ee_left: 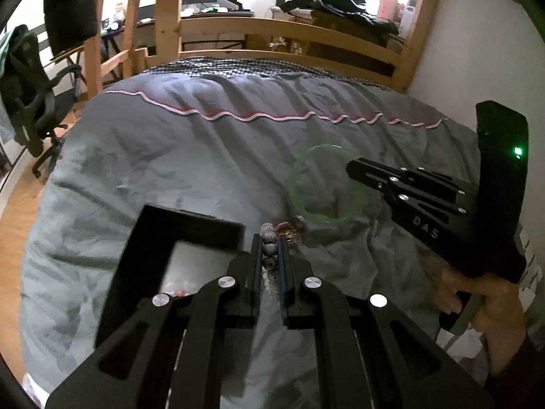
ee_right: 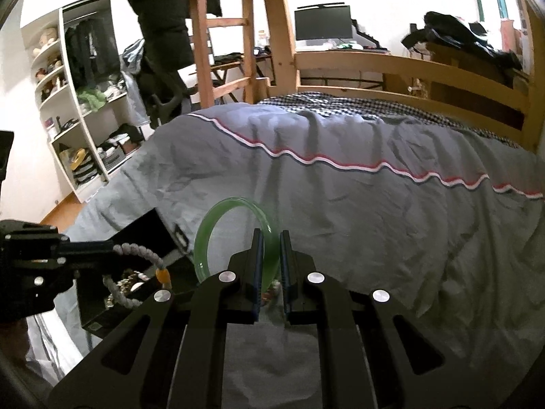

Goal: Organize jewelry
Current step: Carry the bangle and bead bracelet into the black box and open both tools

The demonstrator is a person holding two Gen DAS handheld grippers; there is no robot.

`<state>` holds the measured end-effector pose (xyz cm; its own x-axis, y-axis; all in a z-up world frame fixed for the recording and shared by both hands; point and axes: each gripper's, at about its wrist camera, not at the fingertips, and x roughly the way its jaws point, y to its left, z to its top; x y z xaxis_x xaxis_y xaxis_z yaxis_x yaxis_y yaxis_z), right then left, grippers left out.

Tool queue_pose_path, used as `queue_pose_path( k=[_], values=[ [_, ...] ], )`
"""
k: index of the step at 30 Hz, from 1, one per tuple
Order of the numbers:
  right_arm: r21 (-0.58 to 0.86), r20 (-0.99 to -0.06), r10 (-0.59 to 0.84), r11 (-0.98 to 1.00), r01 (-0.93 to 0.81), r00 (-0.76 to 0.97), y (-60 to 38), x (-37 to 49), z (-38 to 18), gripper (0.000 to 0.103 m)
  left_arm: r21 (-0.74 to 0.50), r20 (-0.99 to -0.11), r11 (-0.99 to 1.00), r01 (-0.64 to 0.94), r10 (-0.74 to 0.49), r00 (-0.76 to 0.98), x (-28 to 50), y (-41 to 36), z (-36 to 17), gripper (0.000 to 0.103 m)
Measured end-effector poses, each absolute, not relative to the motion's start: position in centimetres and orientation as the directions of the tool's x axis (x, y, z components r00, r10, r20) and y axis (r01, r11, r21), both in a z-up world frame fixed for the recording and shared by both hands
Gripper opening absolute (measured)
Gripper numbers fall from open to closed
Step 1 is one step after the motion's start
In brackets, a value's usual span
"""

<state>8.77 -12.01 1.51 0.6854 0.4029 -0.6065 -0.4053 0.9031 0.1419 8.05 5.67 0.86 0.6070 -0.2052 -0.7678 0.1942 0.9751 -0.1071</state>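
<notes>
Over the grey duvet (ee_left: pixel 204 156) both grippers are loaded; the left gripper (ee_left: pixel 270 248) is clenched on a bracelet of speckled beads (ee_left: pixel 269 238), which runs lengthwise between its pads and loops out beyond the tips; the right gripper (ee_right: pixel 269 255) pinches the rim of a green bangle (ee_right: pixel 218 214), the ring standing upright and reaching up and leftward from the fingers. Just left of the left gripper, touching the bedding, sits the open black jewelry box (ee_left: pixel 190 221), with small pieces already lying inside; so the beads are the nearer load, and I judge the coming move a short swing leftward over the box wall, while the bangle must cross behind the left gripper to reach it.
</notes>
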Motion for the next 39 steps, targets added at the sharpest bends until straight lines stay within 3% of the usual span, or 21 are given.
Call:
queue_pose_path(
  k=[28,39],
  values=[
    [0.124,-0.647,0.498,0.815,-0.566,0.577,0.7,5.1,0.2,0.01,-0.029,-0.817,0.999,0.012,-0.031,0.576,6.7,13.5,1.8,0.008],
    [0.143,-0.671,0.524,0.785,-0.602,0.524,2.0,4.6,-1.6,0.01,-0.036,-0.844,0.999,-0.02,-0.02,0.536,6.7,14.2,0.7,0.008]
  ],
)
